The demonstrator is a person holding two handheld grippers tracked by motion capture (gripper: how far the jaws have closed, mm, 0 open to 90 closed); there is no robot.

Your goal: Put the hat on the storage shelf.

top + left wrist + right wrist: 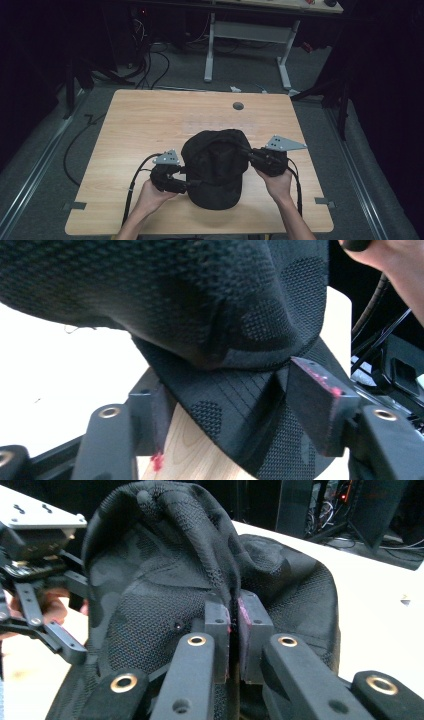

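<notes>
wooden counter (140, 130) holds a black cap (216, 167) near its front edge, between two hands. the right gripper (233, 611) is closed tight on a fold of the cap's mesh crown. the left gripper (227, 400) has the cap's brim between its jaws, which stand partly apart, one pad against the brim.

You get the high view looking forward and down; both gripper views sit close, probably facing each other across the cap (216, 167).
</notes>
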